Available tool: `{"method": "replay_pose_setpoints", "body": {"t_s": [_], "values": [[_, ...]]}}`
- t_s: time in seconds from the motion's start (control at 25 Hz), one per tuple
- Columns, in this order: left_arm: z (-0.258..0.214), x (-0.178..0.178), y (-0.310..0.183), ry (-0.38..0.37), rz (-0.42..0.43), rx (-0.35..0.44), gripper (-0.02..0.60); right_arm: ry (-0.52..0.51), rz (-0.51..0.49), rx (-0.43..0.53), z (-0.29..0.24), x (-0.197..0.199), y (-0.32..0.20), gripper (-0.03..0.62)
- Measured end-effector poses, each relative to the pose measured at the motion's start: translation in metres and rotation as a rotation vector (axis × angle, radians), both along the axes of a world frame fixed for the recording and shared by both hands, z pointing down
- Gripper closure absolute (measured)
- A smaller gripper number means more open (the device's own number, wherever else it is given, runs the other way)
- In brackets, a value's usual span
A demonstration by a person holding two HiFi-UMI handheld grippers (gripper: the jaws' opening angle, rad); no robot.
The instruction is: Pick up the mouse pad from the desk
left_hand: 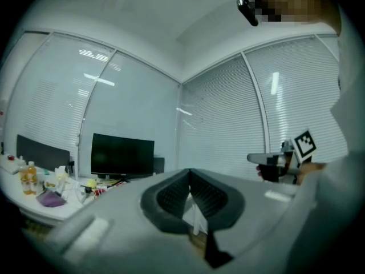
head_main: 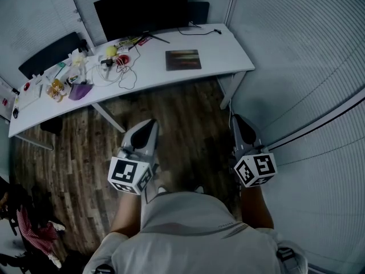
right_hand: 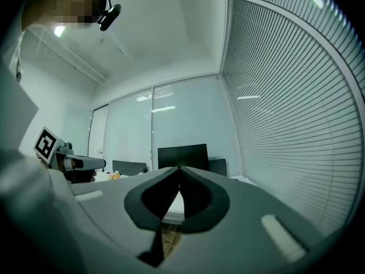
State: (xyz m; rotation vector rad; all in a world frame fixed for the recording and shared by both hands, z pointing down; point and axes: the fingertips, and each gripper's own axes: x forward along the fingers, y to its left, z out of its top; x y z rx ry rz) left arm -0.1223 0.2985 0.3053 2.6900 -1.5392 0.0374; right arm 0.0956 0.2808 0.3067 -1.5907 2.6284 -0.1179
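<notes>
Both tongs, the left tongs (head_main: 150, 128) and the right tongs (head_main: 240, 123), were pressed together and empty above the wood floor (head_main: 188, 110). One dark mouse pad (head_main: 183, 59) lay flat at twelve o'clock, well apart from them, on the white worktop (head_main: 225, 49). One monitor (head_main: 141, 7) stood at eleven o'clock from it.

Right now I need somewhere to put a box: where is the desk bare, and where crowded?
Bare: the desk's right end, between the mouse pad and the corner, and the strip between the mouse pad and the cables. Crowded: the left half, with cables, bottles and a purple item.
</notes>
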Motion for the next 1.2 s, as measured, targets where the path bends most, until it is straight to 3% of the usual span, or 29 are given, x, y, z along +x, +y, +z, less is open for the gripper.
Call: {"method": "replay_pose_setpoints", "body": {"t_s": [0.36, 0.88, 1.2], "values": [[0.002, 0.031, -0.008, -0.020, -0.005, -0.011, 0.578, -0.012, -0.003, -0.041, 0.012, 0.030, -0.011, 0.588], [0.035, 0.123, -0.032, -0.120, 0.028, -0.080, 0.578, -0.081, -0.079, -0.121, 0.062, 0.087, -0.046, 0.591], [0.054, 0.120, -0.092, -0.107, 0.063, -0.105, 0.578, -0.055, -0.080, -0.139, 0.074, 0.074, -0.103, 0.591]]}}
